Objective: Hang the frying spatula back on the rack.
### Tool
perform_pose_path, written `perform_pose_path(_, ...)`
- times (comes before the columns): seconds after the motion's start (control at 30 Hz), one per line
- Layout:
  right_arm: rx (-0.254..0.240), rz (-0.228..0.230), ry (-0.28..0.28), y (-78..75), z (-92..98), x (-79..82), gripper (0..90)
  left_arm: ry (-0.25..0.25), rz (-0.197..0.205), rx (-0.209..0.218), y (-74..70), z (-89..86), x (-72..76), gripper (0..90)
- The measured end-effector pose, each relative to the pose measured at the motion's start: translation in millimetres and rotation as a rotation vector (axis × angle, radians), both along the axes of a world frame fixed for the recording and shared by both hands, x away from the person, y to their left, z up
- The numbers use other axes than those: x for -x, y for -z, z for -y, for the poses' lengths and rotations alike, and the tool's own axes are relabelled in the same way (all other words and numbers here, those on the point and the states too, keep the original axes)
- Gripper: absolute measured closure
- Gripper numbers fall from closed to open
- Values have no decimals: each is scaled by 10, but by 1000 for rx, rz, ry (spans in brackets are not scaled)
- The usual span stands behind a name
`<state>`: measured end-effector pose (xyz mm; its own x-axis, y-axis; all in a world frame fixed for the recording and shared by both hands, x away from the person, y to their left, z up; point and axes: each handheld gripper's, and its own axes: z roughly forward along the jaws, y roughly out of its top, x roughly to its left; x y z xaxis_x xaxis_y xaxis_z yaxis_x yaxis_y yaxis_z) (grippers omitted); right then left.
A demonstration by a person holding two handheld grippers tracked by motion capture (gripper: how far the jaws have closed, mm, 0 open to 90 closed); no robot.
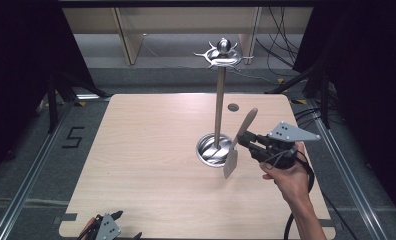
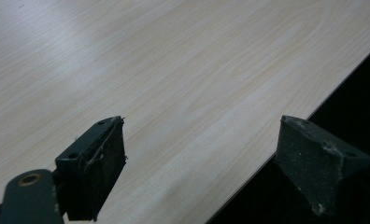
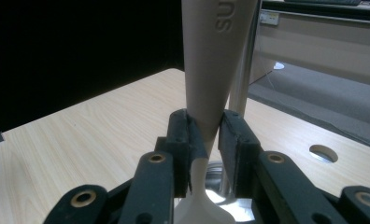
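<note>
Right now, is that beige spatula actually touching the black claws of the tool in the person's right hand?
Touching. In the right gripper view the right gripper has both jaws pressed against the spatula, no gap on either side. The high view shows the spatula held clear of the table.

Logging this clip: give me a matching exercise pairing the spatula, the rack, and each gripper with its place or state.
Things:
1. beige spatula
2. metal utensil rack
3. left gripper
4. right gripper

Places or states:
A. open, at the table's near edge
B. stands upright, round base on the table
C. clamped at its neck, blade end down, handle up
D. shut, held in a hand beside the rack's base

Pairs: 1-C, 2-B, 3-A, 4-D
</note>
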<state>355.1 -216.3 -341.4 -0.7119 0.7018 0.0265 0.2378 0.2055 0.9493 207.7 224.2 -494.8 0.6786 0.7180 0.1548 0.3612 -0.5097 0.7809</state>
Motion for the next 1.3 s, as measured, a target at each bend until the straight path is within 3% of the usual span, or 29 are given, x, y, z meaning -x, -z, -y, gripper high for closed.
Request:
perform_pose_path(0.1,9,-5,8,-70,-30,-39,750,5,-4,-19,-10,-15,2,152)
perform_pose_path(0.17,22,-11,13,-146,-60,-95,750,-12,-25,3,-8,-5,17,152)
perform_pose_path(0.27,32,11,16,-193,-74,-137,750,-5,-14,-4,-7,-8,10,152)
perform_pose_path(0.3,57,29,23,-243,-81,-170,750,3,-6,-19,-9,-15,4,152)
perform_pose_path(0.4,61,12,26,-306,-99,-208,750,7,-1,-21,-12,-15,1,152)
perform_pose_path(0.5,78,33,37,-377,-115,-258,749,8,-1,-12,-12,-10,4,151)
perform_pose_path(0.57,76,28,33,-405,-133,-276,749,-3,-7,1,-7,-2,15,152)
perform_pose_path(0.7,88,38,55,-465,-160,-322,749,8,-6,-7,-9,-7,8,151)
perform_pose_path(0.73,92,39,39,-477,-161,-339,749,11,-1,-12,-12,-10,5,152)
perform_pose_path(0.77,88,19,48,-495,-174,-339,749,12,0,-15,-13,-11,4,152)
perform_pose_path(0.9,90,19,60,-546,-202,-374,749,9,-4,-10,-12,-11,7,152)
perform_pose_path(1.03,86,16,50,-582,-221,-397,749,-11,-2,25,3,4,15,152)
perform_pose_path(1.07,101,28,55,-610,-226,-416,749,2,12,-12,-11,-17,0,152)
perform_pose_path(1.13,105,25,56,-618,-228,-421,749,-7,1,-15,-10,-14,5,152)
perform_pose_path(1.17,105,19,56,-631,-238,-442,749,-13,-7,21,2,3,18,152)
perform_pose_path(1.3,99,8,56,-632,-247,-477,749,6,0,-1,-14,-7,12,152)
